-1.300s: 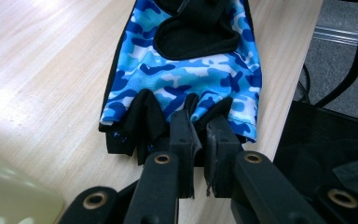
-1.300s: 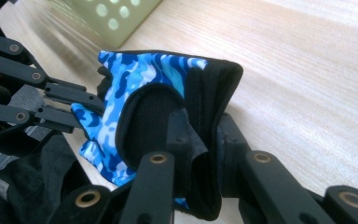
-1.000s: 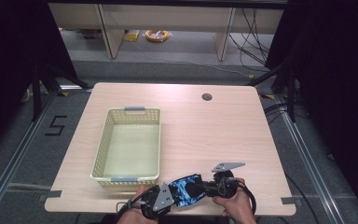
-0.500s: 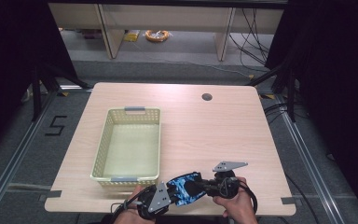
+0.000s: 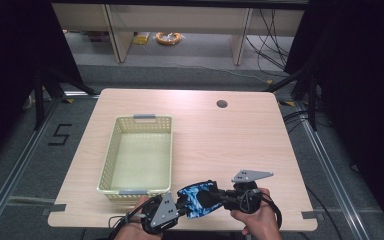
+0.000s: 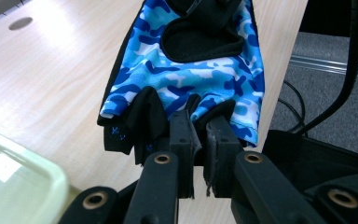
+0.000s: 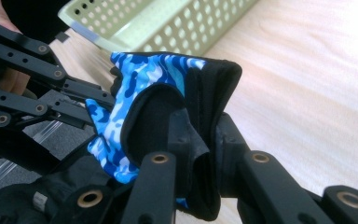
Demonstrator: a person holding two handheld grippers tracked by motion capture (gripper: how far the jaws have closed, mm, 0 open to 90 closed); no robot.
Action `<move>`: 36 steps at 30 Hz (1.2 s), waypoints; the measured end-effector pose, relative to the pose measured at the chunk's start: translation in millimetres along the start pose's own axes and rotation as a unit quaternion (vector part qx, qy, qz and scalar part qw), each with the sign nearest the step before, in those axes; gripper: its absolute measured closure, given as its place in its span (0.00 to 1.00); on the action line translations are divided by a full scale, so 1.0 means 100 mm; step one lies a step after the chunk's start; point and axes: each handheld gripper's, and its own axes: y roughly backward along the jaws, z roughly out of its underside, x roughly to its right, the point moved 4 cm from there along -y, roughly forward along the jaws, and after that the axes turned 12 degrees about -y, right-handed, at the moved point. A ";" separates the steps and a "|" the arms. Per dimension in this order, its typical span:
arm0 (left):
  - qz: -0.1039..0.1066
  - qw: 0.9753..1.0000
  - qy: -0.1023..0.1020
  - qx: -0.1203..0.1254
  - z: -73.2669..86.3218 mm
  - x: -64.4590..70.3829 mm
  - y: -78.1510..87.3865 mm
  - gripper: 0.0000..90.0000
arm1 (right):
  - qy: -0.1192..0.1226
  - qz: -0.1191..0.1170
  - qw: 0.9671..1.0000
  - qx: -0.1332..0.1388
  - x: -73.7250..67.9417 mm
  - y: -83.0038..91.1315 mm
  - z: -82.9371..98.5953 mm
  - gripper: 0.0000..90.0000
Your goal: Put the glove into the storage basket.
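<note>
The pale green basket (image 5: 138,155) is my landmark. It sits on the wooden table (image 5: 220,140), its long side running away from me, with grey handle strips at the near and far rims. I see nothing lying inside it; its perforated walls and smooth floor show bare.

Just beside the basket's near right corner I hold a blue camouflage glove (image 5: 198,198) between my two claws, right at the table's near edge. My left gripper (image 6: 199,140) pinches the glove at its finger end: the jaws are pressed together on the black-trimmed cloth there, with only fabric between them. My right gripper (image 7: 204,135) clamps the opposite end, its jaws squeezed on the black cuff, which folds over between them. In the high view the glove stretches between the two tools, with my left hand (image 5: 140,227) nearer the basket and my right hand (image 5: 257,220) farther from it.

Well beyond the basket, towards the table's far right, there is a round dark hole (image 5: 222,104) in the tabletop. Nothing stands between the glove and the basket.

On the floor left of the basket, black tape forms the digit "5" (image 5: 60,135). There is small blue print on the glove's black finger trim, too tiny for me to read.
</note>
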 end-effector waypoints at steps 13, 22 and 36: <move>-0.034 0.999 -0.020 0.001 -0.16 -0.37 0.36 0.91 | 0.029 -0.010 0.999 0.009 -0.32 0.06 -0.49 0.90; -0.061 0.998 0.001 -0.009 -0.05 -0.68 0.59 0.91 | 0.068 -0.006 0.998 0.013 -0.53 -0.19 -0.86 0.90; -0.075 0.995 0.015 -0.058 0.34 -1.14 0.75 0.91 | 0.049 -0.017 0.999 -0.002 -0.66 -0.77 -1.17 0.90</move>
